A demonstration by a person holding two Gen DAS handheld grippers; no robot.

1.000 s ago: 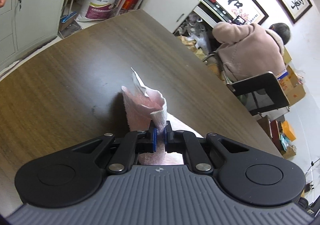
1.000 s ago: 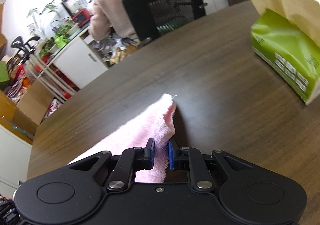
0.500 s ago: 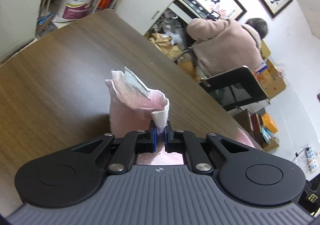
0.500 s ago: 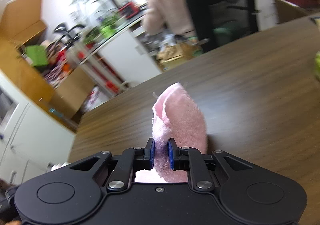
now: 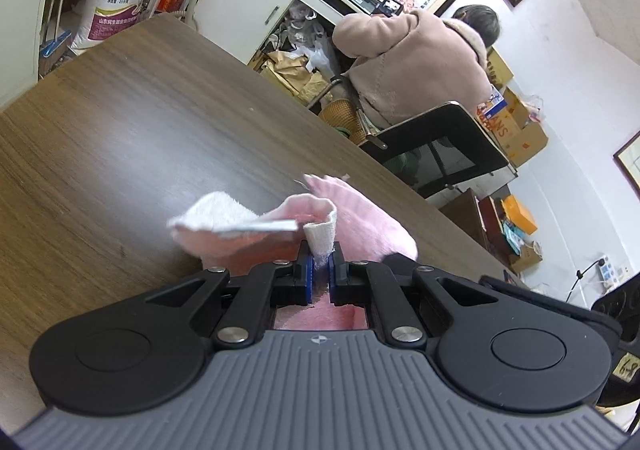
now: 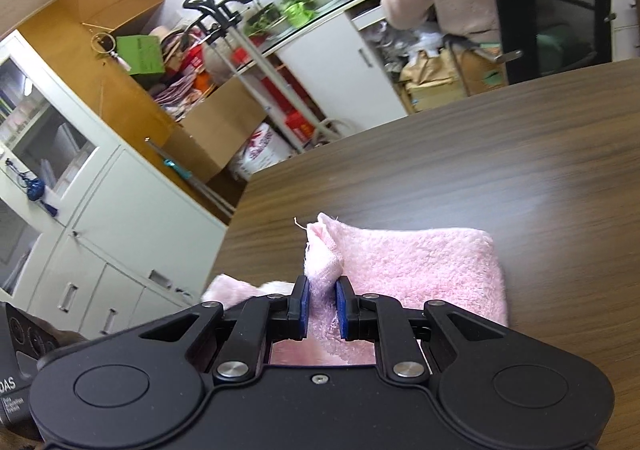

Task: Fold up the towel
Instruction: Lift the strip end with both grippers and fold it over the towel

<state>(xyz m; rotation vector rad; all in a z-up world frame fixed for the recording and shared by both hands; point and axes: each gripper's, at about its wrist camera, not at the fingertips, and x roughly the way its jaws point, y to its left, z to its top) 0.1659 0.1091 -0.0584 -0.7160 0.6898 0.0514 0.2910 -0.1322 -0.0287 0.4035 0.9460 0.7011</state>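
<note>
A pink towel (image 6: 420,270) lies folded over on the dark wooden table (image 6: 520,153). My right gripper (image 6: 322,308) is shut on a bunched corner of it, low over the folded layer. In the left wrist view the towel (image 5: 360,221) shows as a pink mound with a white underside and a label flap. My left gripper (image 5: 320,274) is shut on a white edge of the towel, just above the table (image 5: 140,129). The other gripper's black body shows at the right of the left wrist view (image 5: 560,310).
A person in a pink coat (image 5: 416,65) sits on a black office chair (image 5: 440,145) past the table's far edge. White cabinets (image 6: 100,230), cardboard boxes and sacks (image 5: 116,5) stand beyond the table's left side.
Both grippers have carried their towel corners forward and down, laying the raised towel over itself. The towel now lies doubled on the table instead of standing up between the fingers.
</note>
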